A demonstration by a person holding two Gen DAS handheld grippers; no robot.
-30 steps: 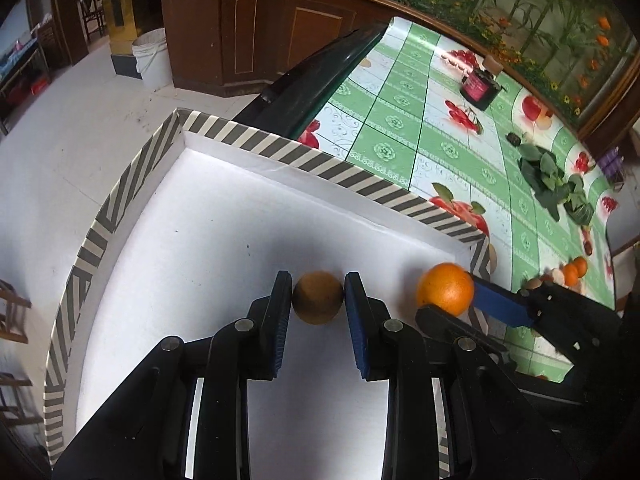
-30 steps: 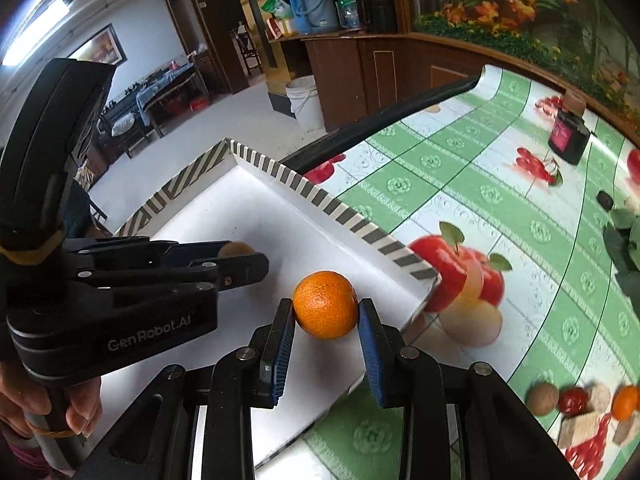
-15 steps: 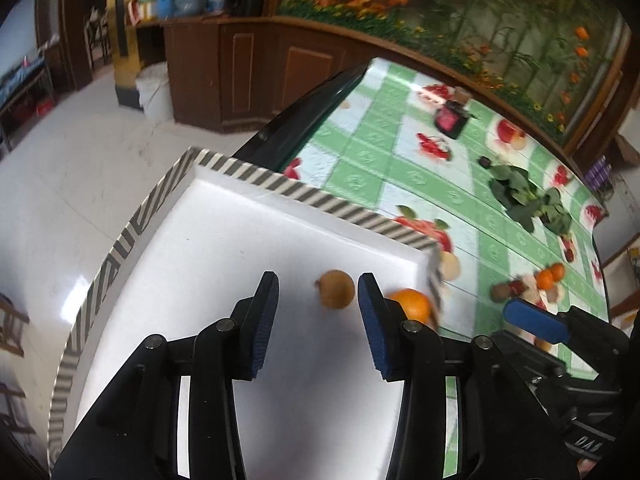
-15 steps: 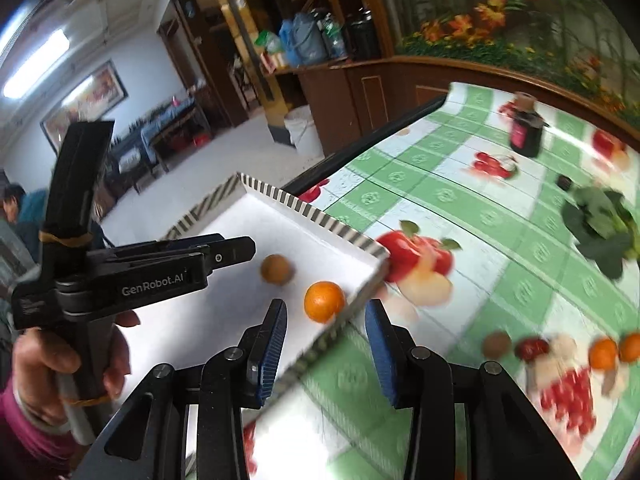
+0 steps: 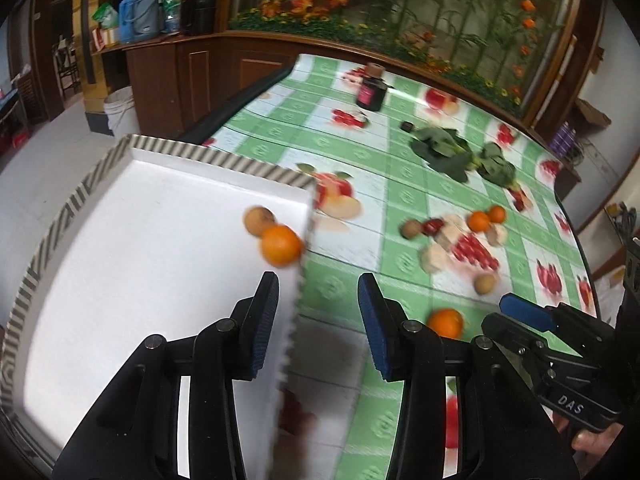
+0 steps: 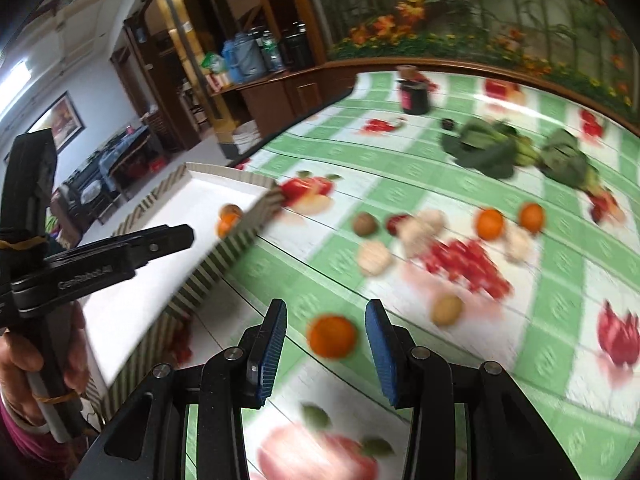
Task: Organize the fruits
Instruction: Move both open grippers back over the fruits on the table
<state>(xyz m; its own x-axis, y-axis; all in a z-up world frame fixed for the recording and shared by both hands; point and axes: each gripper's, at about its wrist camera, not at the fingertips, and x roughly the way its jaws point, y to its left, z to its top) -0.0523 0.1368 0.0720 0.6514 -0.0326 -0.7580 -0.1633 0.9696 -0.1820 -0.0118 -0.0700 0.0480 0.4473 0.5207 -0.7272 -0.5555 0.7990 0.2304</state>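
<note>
A white tray with a striped rim sits at the table's left; it also shows in the right wrist view. Inside it lie an orange and a brown fruit. My left gripper is open and empty above the tray's right rim. My right gripper is open and empty, with a loose orange on the cloth seen between its fingers, farther off. More oranges, brown fruits and pale pieces lie in a loose group on the cloth.
The table has a green checked fruit-print cloth. Leafy greens and a dark jar lie farther back. A wooden counter and a planter run along the far side. The floor drops off left of the tray.
Both grippers have let go of their fruits and pulled back and right from the tray. The orange and the brown fruit stay in the tray.
</note>
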